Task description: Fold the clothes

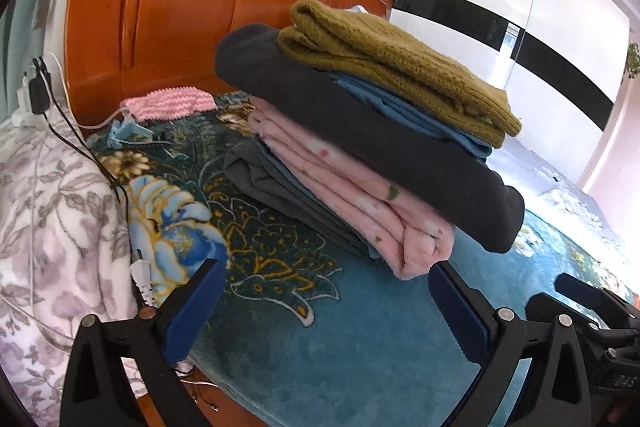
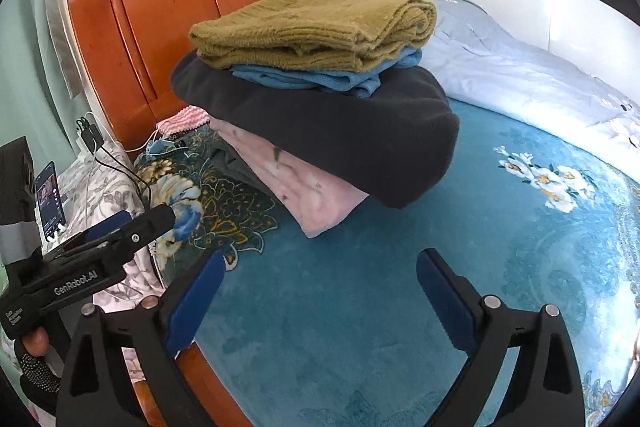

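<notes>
Fingers of your left gripper [image 1: 326,281] and right gripper [image 2: 320,269] stand apart, holding nothing. Just ahead, the folded clothes stack [image 2: 320,115] rests on the teal floral plush blanket [image 2: 360,307], olive knit sweater [image 2: 312,27] topmost, its long axis running left-right before the orange wooden headboard [image 2: 168,7].

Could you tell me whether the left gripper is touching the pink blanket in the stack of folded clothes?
Cannot tell. In the left wrist view the left gripper is open, and one fingertip overlaps the pink blanket corner; the right wrist view does not show that spot.
</notes>
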